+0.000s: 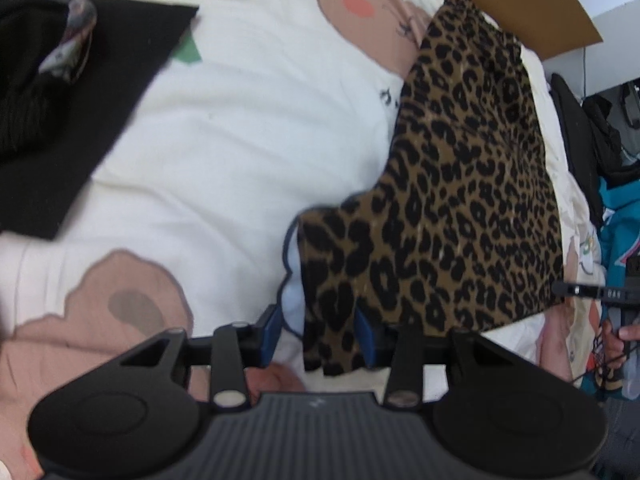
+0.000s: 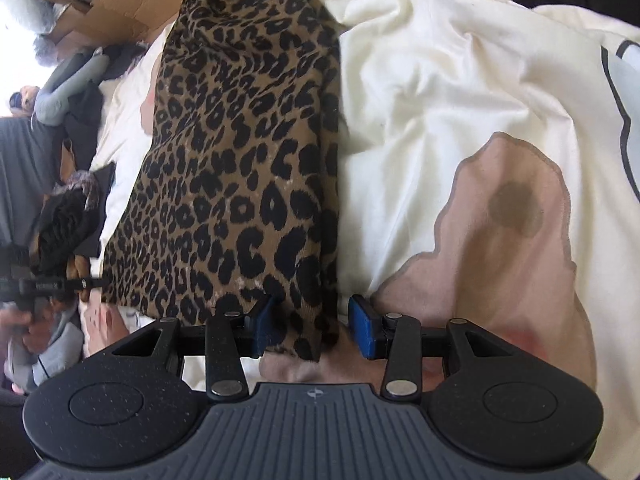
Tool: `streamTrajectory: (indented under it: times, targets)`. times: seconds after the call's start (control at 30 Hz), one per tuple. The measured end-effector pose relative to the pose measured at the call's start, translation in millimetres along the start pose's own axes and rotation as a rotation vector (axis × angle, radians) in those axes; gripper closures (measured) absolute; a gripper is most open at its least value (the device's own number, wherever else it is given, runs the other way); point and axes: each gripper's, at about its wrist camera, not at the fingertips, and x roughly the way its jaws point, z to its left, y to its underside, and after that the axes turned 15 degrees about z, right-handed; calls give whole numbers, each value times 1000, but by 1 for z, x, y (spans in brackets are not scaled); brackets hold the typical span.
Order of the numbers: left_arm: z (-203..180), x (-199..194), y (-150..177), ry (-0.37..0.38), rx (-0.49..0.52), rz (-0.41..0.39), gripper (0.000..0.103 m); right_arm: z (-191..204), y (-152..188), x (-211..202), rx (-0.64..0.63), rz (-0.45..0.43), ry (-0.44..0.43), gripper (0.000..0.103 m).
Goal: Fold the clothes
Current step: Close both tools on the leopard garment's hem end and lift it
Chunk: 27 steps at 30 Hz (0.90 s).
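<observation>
A leopard-print garment (image 1: 460, 184) lies flat on a cream printed duvet (image 1: 224, 128). In the left wrist view one near corner of the garment sits between the blue pads of my left gripper (image 1: 318, 338). The cloth reaches the right pad, and a gap shows beside the left pad (image 1: 270, 336). In the right wrist view the garment (image 2: 240, 168) runs away from me, its other near corner between the pads of my right gripper (image 2: 312, 330). It overlaps the left pad, and bedding shows before the right pad (image 2: 362, 332). Both grippers stand open and point steeply down.
A flat black cloth (image 1: 80, 120) with a patterned garment (image 1: 70, 40) lies at the left. A cardboard box (image 1: 540, 8) stands past the garment's far end. Dark and teal clothes (image 1: 620, 240) pile off the bed's side. A hand (image 2: 24, 320) holds the other gripper.
</observation>
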Motion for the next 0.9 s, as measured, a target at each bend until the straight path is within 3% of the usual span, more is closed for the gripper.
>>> streamTrajectory:
  times: [0.13,0.3,0.53,0.57,0.63,0.9]
  targets:
    - [4,3,1,19,-29,-12,60,-3,-7,-4,25,-2,-82,70]
    - [5,8,-4,54,-27,-17,60,-5,-7,-9,24,-3,-165,72]
    - [12,15,-9,111,-47,-39,59,-15,-14,7,76,-1,-170,71]
    - [14,15,-9,129,-53,-41,55,-15,-15,9,72,-4,-167,75]
    - [17,15,-8,161,-64,-42,54,-15,-16,10,70,-8,-162,97]
    - [31,20,-2,269,-75,-6,57,-16,-19,3,84,-14,-157,100]
